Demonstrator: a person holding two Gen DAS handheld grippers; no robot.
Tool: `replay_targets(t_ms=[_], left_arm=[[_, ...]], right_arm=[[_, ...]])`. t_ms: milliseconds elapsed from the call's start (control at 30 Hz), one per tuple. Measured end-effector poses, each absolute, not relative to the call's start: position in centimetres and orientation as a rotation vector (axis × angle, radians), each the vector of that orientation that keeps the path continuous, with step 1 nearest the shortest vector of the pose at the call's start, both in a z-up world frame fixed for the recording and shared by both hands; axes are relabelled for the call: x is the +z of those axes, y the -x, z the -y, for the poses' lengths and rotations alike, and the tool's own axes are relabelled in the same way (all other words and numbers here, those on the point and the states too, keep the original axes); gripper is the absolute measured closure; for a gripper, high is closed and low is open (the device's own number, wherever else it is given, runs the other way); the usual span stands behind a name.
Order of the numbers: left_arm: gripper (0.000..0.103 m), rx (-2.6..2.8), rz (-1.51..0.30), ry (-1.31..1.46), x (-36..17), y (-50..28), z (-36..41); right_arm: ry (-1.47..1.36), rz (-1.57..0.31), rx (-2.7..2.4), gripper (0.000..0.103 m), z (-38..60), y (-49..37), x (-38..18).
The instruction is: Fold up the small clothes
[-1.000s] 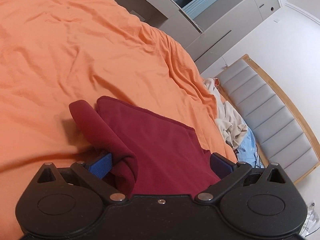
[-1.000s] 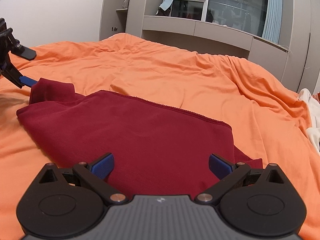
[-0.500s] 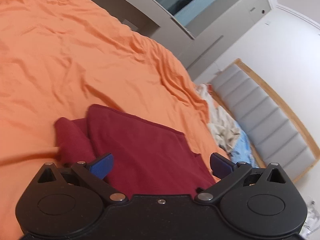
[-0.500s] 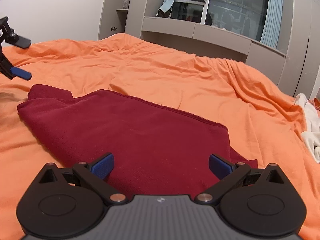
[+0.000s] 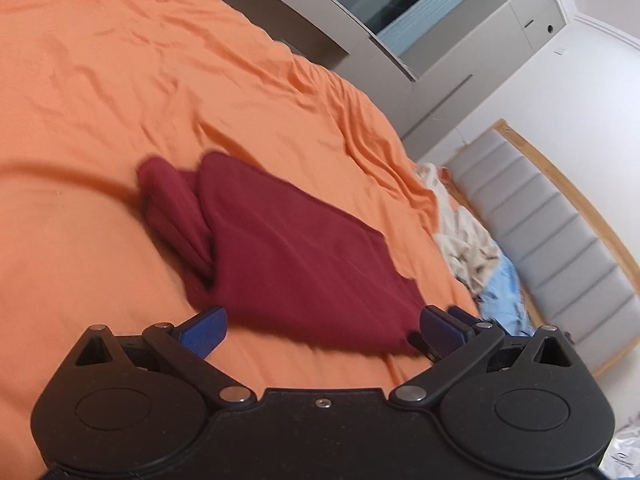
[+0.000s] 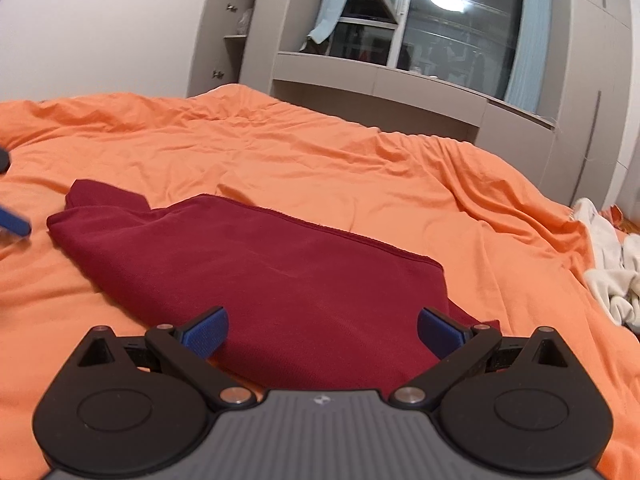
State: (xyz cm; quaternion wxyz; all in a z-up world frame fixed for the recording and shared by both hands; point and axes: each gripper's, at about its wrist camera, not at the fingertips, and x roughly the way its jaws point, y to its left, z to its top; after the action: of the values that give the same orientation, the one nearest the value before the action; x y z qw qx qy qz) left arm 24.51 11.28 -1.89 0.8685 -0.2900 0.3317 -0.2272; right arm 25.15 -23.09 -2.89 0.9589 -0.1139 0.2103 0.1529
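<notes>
A dark red garment [image 5: 288, 248] lies folded flat on the orange bedspread [image 5: 120, 80], with a rolled sleeve at its left edge. It also shows in the right wrist view [image 6: 272, 276]. My left gripper [image 5: 322, 330] is open and empty, held above the garment's near edge. My right gripper [image 6: 322, 330] is open and empty, low over the garment's near side. One blue fingertip of the left gripper [image 6: 14, 222] shows at the far left edge of the right wrist view.
A pile of cream and light blue clothes [image 5: 476, 256] lies at the bed's right edge by the grey padded headboard [image 5: 560, 240]. The cream clothes [image 6: 608, 268] show in the right wrist view. Grey cabinets and a window [image 6: 440, 40] stand beyond the bed.
My left gripper let go of the red sleeve and pulled back up and away; the sleeve now lies on the bed. My right gripper tilted up slightly, staying open.
</notes>
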Motion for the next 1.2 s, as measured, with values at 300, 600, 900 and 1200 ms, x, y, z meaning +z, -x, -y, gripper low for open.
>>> replay_targets(t_ms=[300,600,900,1200], left_arm=[[0.001,-0.502,-0.769,0.630,-4.5,-25.1,-7.4],[0.001,-0.434,-0.735,0.677,-5.1,-27.2,-5.0],[0.001,-0.267,-0.655,0.658,-5.5,-28.4,-4.9],[0.001,-0.158,-0.621,0.868,-6.1,-29.7,-7.6]], right_arm=[[0.179,-0.428,0.239,0.000,24.3,-25.1,-3.4],[0.156,-0.456,0.227,0.000,24.5,-25.5,-4.0],[0.191,-0.450,0.231,0.000,23.3,-25.7,-3.9],[0.136,-0.465,0.299,0.000,19.8,-28.8,-2.2]])
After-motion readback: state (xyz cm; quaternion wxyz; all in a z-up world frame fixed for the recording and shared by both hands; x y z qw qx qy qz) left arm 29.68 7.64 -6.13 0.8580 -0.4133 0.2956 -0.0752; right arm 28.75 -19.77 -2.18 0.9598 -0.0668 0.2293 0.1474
